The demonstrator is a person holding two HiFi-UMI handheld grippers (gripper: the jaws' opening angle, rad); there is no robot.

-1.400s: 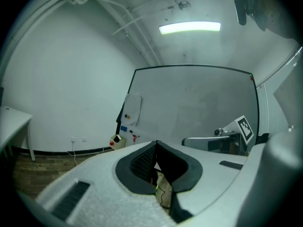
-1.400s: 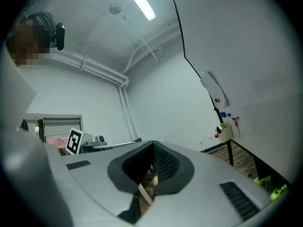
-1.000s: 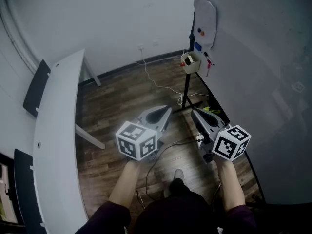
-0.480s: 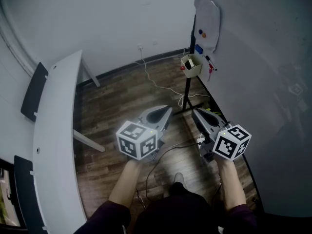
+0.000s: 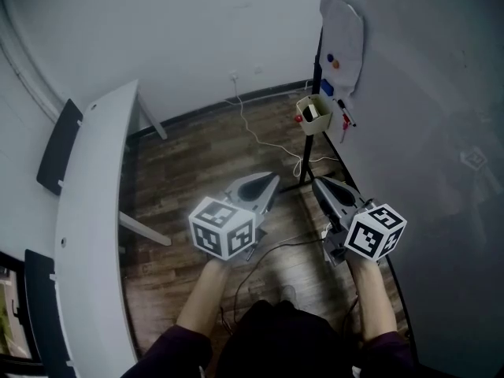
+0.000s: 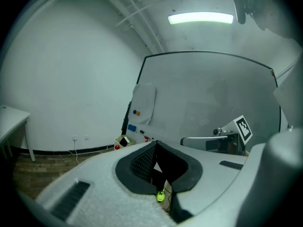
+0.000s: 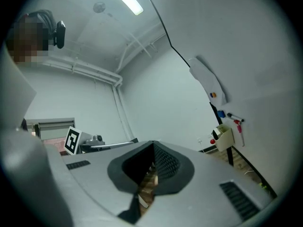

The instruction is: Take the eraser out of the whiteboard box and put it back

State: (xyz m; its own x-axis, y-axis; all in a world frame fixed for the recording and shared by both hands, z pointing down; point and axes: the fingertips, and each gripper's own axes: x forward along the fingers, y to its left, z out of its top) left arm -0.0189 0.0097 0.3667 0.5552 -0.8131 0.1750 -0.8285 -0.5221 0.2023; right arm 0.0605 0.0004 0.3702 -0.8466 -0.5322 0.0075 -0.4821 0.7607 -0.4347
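Both shut, empty: left gripper [image 5: 272, 179], right gripper [image 5: 317, 183]; open floor [image 5: 205, 148] separates them from whiteboard box [image 5: 315, 116] at whiteboard [image 5: 425, 132] edge.

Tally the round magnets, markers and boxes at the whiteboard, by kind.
Round magnets: 2
Markers: 2
Box: 1
Total: 5
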